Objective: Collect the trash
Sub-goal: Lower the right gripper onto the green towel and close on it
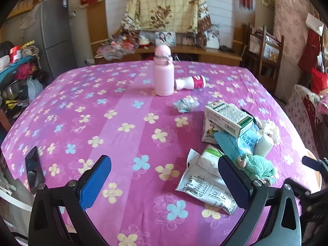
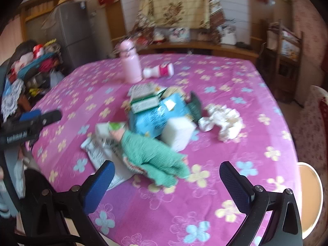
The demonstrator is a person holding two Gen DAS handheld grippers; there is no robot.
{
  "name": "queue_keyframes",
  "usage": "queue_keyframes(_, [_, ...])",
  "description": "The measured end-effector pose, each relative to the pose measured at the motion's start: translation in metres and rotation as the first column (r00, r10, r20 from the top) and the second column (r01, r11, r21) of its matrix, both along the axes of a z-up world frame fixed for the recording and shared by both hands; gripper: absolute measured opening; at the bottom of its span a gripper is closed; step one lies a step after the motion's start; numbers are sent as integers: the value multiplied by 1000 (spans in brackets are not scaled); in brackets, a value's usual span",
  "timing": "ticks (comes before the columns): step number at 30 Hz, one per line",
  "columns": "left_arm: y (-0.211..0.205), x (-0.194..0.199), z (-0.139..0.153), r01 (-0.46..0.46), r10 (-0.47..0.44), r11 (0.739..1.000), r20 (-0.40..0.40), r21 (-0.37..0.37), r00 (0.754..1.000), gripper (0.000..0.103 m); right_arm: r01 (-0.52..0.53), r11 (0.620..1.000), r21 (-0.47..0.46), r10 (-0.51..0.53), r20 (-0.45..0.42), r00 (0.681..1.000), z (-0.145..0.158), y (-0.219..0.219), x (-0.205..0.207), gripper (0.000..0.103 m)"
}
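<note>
A trash heap lies on the pink flowered table (image 1: 102, 123): a white-green carton (image 1: 227, 117), a blue packet (image 1: 244, 141), a white printed wrapper (image 1: 203, 186), a green cloth (image 1: 257, 166) and a white foam block (image 1: 263, 145). A crumpled foil wad (image 1: 185, 103) lies apart. My left gripper (image 1: 164, 182) is open and empty, left of the heap. My right gripper (image 2: 167, 186) is open and empty, just in front of the green cloth (image 2: 153, 153). Crumpled white paper (image 2: 223, 121) lies right of the heap.
A pink flask (image 1: 163, 71) stands upright at the far middle, with a small white-and-red bottle (image 1: 190, 83) lying beside it. A fridge (image 1: 53, 32) and clutter stand left, a wooden shelf (image 1: 268, 51) right. The left gripper shows at the left edge of the right wrist view (image 2: 30, 123).
</note>
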State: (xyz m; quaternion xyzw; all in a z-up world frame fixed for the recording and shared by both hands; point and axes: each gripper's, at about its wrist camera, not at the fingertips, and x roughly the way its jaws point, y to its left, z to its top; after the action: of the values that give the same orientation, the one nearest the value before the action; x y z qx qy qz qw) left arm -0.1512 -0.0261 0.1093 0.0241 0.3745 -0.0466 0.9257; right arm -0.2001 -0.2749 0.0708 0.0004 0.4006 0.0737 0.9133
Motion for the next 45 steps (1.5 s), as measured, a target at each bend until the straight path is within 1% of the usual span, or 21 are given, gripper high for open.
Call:
queue_keyframes(2, [-5,8,-5,23,-23,1000,-31,2,999,103,-15,999,28,16,-20,1000,-10,2,7,103])
queue_keyframes(6, [-19,24,-19,80,-80,997,-100,-8,992,103,-50,996,71,52,-23,998,-22,8,18,103])
queue_keyframes(12, [-42,52,-43,143,-140,990,-192,3,971,103,-109,988,106,113,-36,993,-36,18,31,99])
queue_keyframes(13, [-46,58,-49,155,-152,988,-217,-4,964,103,-110,988,105,115,-37,993,-38,19,33,95])
queue_keyframes(14, [-49,61,-51,161,-158,987,-229,-9,960,103,-110,988,107,115,-44,992,-42,20,36,87])
queue_keyframes(15, [-51,64,-54,165,-163,986,-238,-12,958,102,-107,988,112,113,-48,992,-45,19,38,84])
queue_keyframes(18, [-58,73,-61,192,-191,981,-268,-22,944,88,-106,984,145,115,-53,992,-51,18,43,76])
queue_keyframes(19, [-62,75,-64,207,-206,978,-287,-29,935,75,-111,983,149,119,-44,992,-50,18,43,70])
queue_keyframes(20, [-63,78,-67,218,-217,975,-305,-34,927,59,-119,981,153,126,-36,991,-50,18,42,60])
queue_keyframes(21, [-66,79,-70,230,-232,972,-324,-45,917,51,-126,979,161,132,-31,991,-49,18,40,55])
queue_keyframes(22, [-67,79,-72,240,-246,969,-338,-60,909,46,-134,977,169,140,-27,990,-48,18,39,45])
queue_keyframes(23, [-69,78,-72,244,-246,969,-329,-49,912,45,-140,975,170,146,-26,989,-48,19,37,39])
queue_keyframes(24, [-70,76,-71,252,-250,967,-322,-37,913,43,-144,975,170,150,-24,988,-47,20,35,37])
queue_keyframes(25, [-70,74,-70,258,-254,966,-318,-28,914,40,-148,975,167,153,-20,988,-46,20,32,30])
queue_keyframes(26, [-69,73,-68,260,-255,965,-315,-29,914,34,-154,973,174,159,-13,987,-44,20,29,19])
queue_keyframes(30, [-56,67,-51,252,-255,966,-294,-52,921,30,-155,973,173,153,22,988,-33,16,16,16])
queue_keyframes(36, [-37,48,-12,224,-236,971,-214,-78,948,30,-111,969,221,104,46,994,-18,-7,-4,15])
queue_keyframes(39, [-44,39,0,236,-246,969,-185,-76,951,30,-85,971,225,74,57,996,-10,-19,-15,13])
queue_keyframes(41, [-51,33,5,252,-263,964,-173,-81,949,30,-76,968,241,61,68,996,-4,-26,-22,8])
queue_keyframes(43, [-58,28,8,265,-275,961,-162,-79,948,30,-69,968,240,52,74,996,1,-33,-26,8])
queue_keyframes(45, [-65,25,10,276,-287,957,-157,-87,945,30,-72,962,264,63,41,997,0,-39,-26,9])
